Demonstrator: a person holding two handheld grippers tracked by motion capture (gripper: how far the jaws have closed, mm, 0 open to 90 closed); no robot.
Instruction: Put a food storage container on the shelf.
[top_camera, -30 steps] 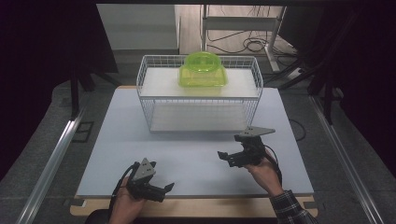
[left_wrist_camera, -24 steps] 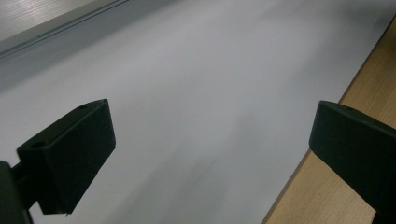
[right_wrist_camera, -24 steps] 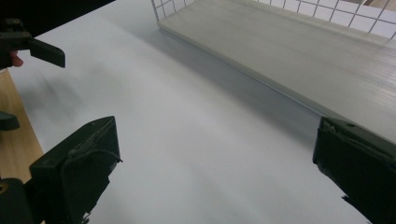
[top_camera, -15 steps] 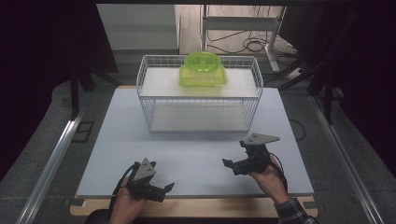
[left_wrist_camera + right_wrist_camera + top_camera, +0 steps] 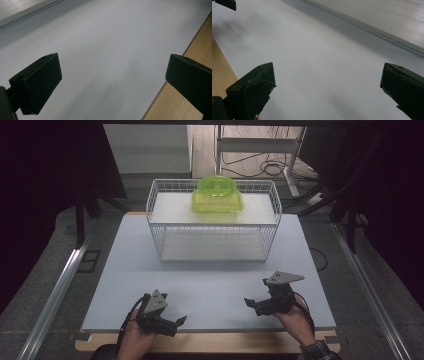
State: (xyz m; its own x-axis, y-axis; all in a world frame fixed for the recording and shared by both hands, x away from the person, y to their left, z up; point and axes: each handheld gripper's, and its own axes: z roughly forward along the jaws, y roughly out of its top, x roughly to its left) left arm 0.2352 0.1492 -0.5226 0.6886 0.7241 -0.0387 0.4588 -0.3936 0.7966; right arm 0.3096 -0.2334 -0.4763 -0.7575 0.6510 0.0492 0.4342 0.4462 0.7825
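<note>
A white wire basket (image 5: 165,227) stands at the far middle of the white tabletop (image 5: 215,280). A lime-green translucent container (image 5: 216,195) sits at the basket's far side, up near its rim. My left gripper (image 5: 179,321) lies low at the near left edge in a hand, jaws pointing right, open and empty. My right gripper (image 5: 250,303) is held at the near right, jaws pointing left, also open and empty. In the left gripper view the left gripper (image 5: 113,62) spans bare white surface. In the right gripper view the right gripper (image 5: 327,70) does the same.
A wooden strip (image 5: 225,342) borders the table's near edge and shows as the wooden strip (image 5: 190,50) and the wooden strip (image 5: 219,62). A metal rail (image 5: 60,280) runs along the left, another along the right. Cables and a table frame (image 5: 260,150) lie beyond the basket.
My right gripper has drawn back toward the near edge and slightly right. The left gripper, basket and green container have stayed put.
</note>
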